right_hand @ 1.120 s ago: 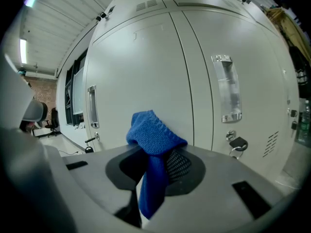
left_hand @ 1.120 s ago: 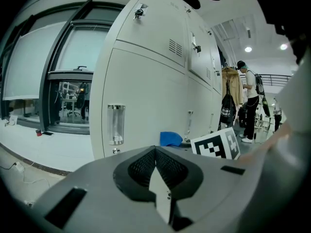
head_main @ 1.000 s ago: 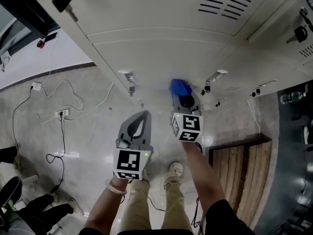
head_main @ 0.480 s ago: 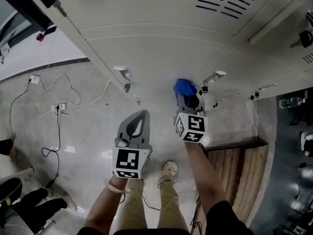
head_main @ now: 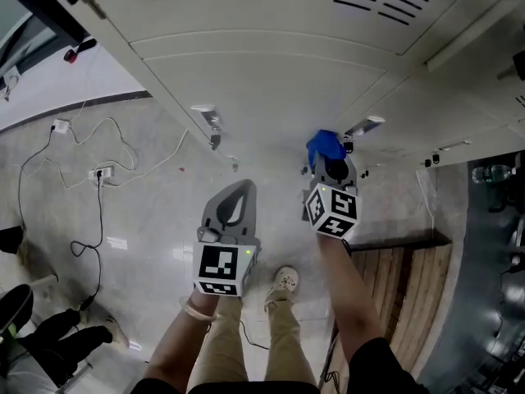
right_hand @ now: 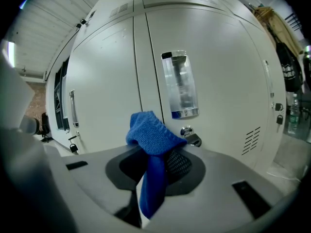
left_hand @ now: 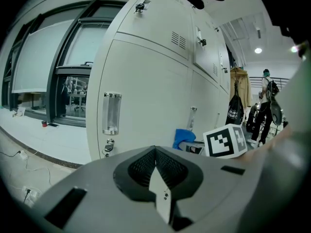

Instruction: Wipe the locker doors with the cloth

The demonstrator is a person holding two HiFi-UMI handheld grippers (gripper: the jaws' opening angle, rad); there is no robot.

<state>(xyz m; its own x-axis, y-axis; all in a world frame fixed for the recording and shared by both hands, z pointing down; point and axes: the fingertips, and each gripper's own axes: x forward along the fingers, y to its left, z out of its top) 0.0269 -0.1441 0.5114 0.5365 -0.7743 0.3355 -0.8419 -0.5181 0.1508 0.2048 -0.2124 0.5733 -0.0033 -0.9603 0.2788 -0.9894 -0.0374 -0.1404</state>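
Observation:
A blue cloth (head_main: 325, 147) (right_hand: 151, 141) is bunched at the tips of my right gripper (head_main: 327, 164), which is shut on it and holds it close to the pale locker door (head_main: 271, 89) beside a clear label holder (right_hand: 180, 85) and a lock (right_hand: 190, 136). From the left gripper view the cloth (left_hand: 184, 138) shows as a small blue wad against the doors (left_hand: 146, 96). My left gripper (head_main: 237, 197) hangs shut with nothing in it, lower and to the left, off the lockers.
Locker handles (head_main: 207, 121) and padlocks (head_main: 347, 148) stick out from the doors. White cables and a power strip (head_main: 102, 176) lie on the tiled floor at left. A wooden bench (head_main: 394, 286) sits at right. People stand far off (left_hand: 266, 106).
My right gripper has carried the cloth rightward along the locker door, toward the handle at right. The left gripper has barely shifted.

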